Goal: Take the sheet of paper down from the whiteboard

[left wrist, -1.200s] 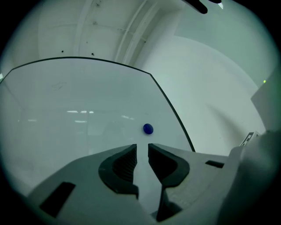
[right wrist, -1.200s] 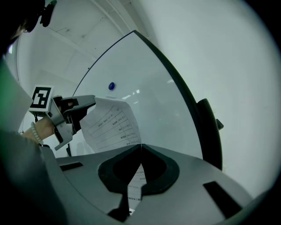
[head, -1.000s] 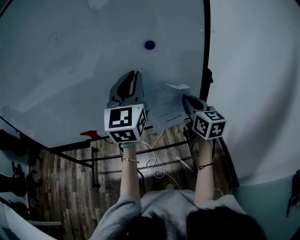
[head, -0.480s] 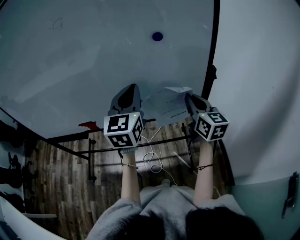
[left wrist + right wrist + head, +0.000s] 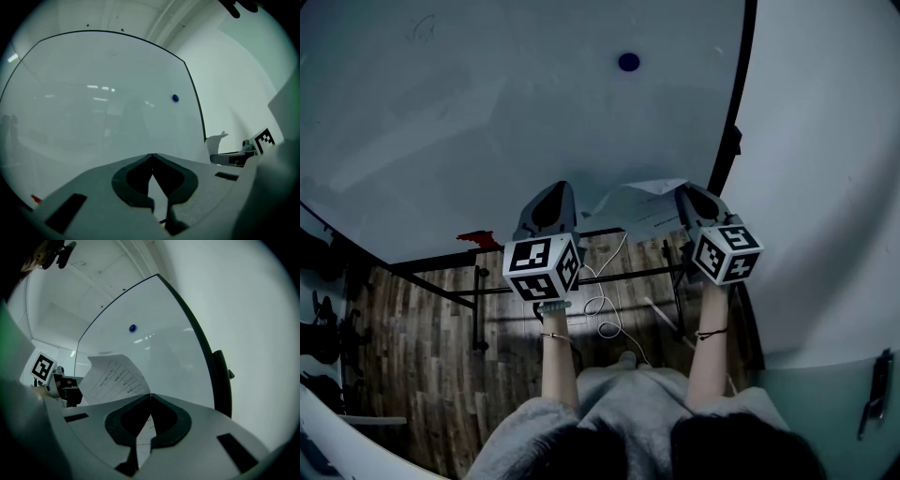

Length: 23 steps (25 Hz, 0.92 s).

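The right hand-held gripper (image 5: 150,395) is closed on the paper (image 5: 115,376). It pinches the sheet near its right edge, and I can see the printed lines through the gap under the jaws. The grip is tight so the sheet cannot slip and fall.

The left hand-held gripper (image 5: 151,155) is closed too, but I see no paper in its jaws. It sits just beside the left edge of the sheet, maybe to help hold it flat.

The paper hangs between the two, low down by the right side of the board (image 5: 487,112). It bends and curls away from the board, so I think it is already loose.

A blue magnet (image 5: 628,62) sits on the board well above the sheet and does not touch it. I think the job is almost done.
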Motion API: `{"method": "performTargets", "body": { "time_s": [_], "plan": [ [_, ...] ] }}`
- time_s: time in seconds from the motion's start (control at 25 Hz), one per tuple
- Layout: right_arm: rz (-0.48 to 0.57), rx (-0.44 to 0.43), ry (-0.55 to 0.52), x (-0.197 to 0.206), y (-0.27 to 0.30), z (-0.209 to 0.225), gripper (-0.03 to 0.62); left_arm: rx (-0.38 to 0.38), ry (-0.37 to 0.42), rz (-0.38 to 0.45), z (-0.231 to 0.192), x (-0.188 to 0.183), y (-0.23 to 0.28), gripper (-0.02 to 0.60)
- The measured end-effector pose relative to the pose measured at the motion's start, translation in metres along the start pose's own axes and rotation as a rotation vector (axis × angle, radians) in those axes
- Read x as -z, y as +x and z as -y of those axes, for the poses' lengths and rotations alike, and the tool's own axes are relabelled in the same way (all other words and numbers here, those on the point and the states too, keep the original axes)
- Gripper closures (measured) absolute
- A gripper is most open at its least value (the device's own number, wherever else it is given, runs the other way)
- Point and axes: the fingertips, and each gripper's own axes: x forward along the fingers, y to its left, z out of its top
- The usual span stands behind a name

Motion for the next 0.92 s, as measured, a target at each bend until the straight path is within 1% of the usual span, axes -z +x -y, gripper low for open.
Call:
{"method": "performTargets", "body": {
  "time_s": [0.32, 0.68, 0.92],
  "plan": [
    [0.026, -0.004, -0.027, -0.004, 0.0, -0.005, 0.594, 0.023, 0.0, -0.014, -0.001, 0.011, 0.0, 0.575],
    [0.053, 0.016, -0.039, -0.012, -0.003, -0.004, 0.594, 0.041, -0.004, 0.0, -0.004, 0.012, -0.001, 0.575],
    [0.065, 0.014, -0.047, -0.014, -0.002, -0.008, 0.594, 0.043, -0.009, 0.006, -0.009, 0.013, -0.002, 0.575]
  ]
}}
